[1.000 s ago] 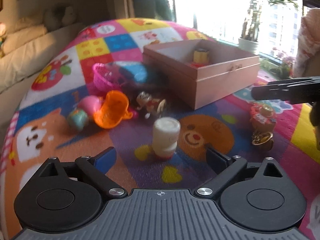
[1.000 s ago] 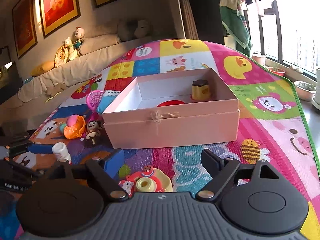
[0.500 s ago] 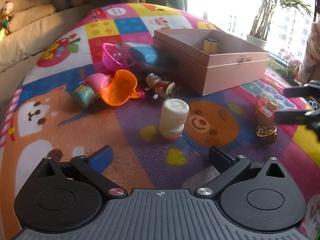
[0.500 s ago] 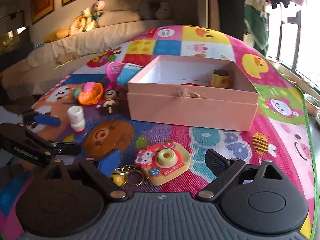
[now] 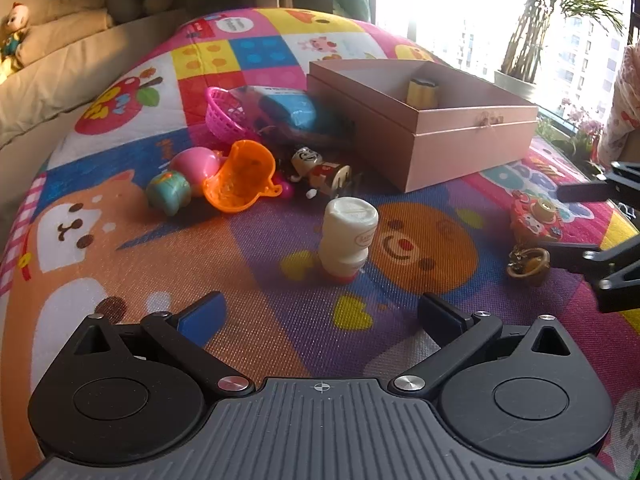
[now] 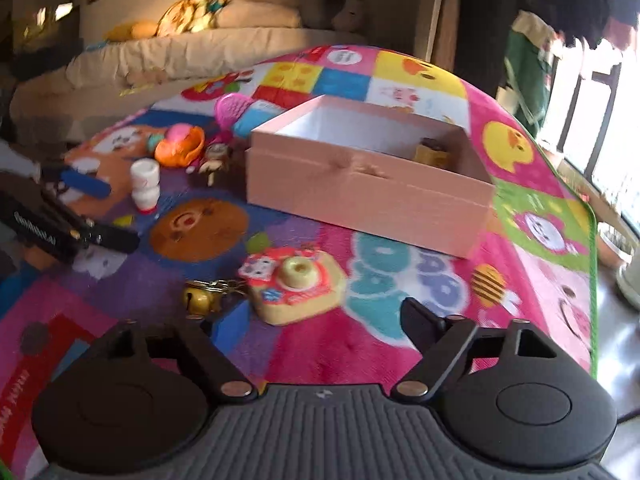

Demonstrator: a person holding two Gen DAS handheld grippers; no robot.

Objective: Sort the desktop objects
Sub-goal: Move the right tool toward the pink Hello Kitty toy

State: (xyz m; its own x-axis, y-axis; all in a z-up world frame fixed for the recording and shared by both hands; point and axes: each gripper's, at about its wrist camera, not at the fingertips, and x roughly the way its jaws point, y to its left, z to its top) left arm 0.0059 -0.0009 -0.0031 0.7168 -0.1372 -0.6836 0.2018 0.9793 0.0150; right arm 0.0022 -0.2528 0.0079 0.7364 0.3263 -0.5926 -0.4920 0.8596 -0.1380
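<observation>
A pink open box (image 5: 432, 128) (image 6: 368, 192) sits on the colourful play mat and holds a small yellow jar (image 5: 421, 92). A white toy bottle (image 5: 347, 236) stands upside down just ahead of my open, empty left gripper (image 5: 320, 316). A red and yellow toy camera (image 6: 294, 284) with a gold bell keychain (image 6: 202, 298) lies just ahead of my open, empty right gripper (image 6: 320, 320). Both show at the right of the left wrist view: camera (image 5: 536, 216), bell (image 5: 528, 262).
An orange cup (image 5: 240, 176), a pink and teal egg toy (image 5: 180, 178), a wooden doll (image 5: 320, 172), a pink basket (image 5: 224, 114) and a blue packet (image 5: 296, 110) lie left of the box. A sofa (image 5: 60, 68) borders the mat's far left. Windows and plants stand behind the box.
Both grippers have drawn back and away from the toys. The right gripper has swung right, so the camera and bell now lie further ahead of its fingers. Nothing was grasped.
</observation>
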